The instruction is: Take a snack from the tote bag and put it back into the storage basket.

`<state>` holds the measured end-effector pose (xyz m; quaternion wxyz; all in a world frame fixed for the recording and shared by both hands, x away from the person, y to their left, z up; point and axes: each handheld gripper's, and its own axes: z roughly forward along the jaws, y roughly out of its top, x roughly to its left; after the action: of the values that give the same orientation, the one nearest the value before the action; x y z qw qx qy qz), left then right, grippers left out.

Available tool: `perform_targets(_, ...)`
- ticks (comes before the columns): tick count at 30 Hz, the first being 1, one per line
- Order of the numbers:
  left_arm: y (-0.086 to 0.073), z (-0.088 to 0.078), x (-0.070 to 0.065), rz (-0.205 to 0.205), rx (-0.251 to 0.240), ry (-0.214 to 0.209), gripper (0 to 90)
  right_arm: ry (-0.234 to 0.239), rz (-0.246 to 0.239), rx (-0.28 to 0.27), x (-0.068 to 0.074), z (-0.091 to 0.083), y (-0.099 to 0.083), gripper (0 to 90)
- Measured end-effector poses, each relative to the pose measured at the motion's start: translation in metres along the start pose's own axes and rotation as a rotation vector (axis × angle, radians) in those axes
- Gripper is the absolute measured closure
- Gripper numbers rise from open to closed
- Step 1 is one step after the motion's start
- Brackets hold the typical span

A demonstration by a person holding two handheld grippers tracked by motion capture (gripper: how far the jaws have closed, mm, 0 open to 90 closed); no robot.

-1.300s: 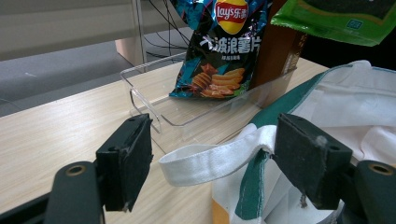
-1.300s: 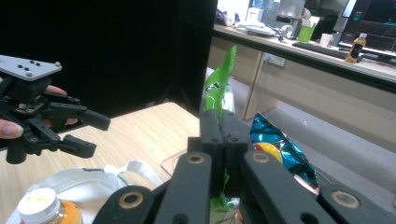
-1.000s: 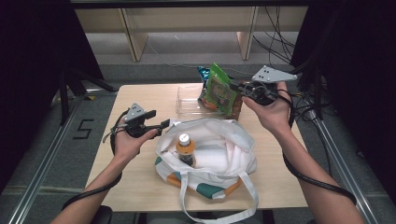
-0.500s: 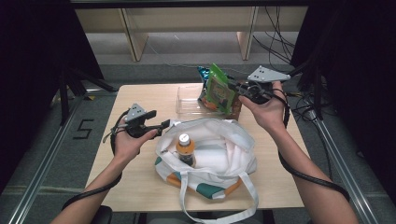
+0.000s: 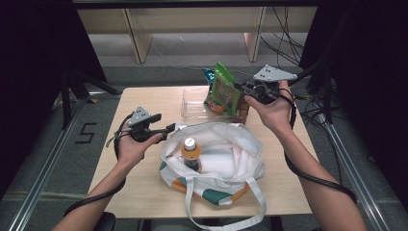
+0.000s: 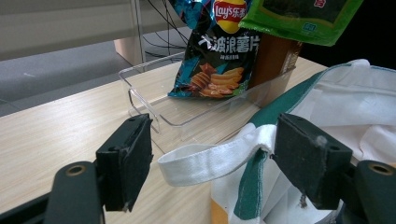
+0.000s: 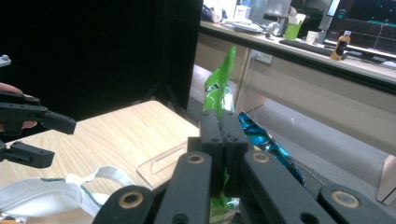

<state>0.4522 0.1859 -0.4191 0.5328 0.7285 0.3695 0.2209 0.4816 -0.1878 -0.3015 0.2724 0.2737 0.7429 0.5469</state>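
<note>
Bottle [image 5: 191,153] body hidden inside the tote bag [image 5: 226,159]

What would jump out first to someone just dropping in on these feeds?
The bright green snack bag, pinched in the right gripper above the clear tray at the table's far side. Next, the open white tote bag in the middle, an orange-capped bottle standing inside, with the left gripper open around its strap.
</note>
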Motion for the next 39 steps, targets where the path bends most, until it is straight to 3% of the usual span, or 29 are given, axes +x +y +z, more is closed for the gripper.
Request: perform_targets(39,0.000,0.001,0.000,-0.004,-0.001,-0.002,26.8,-0.032,-0.007,0.016,-0.007,0.033,-0.010,90.0)
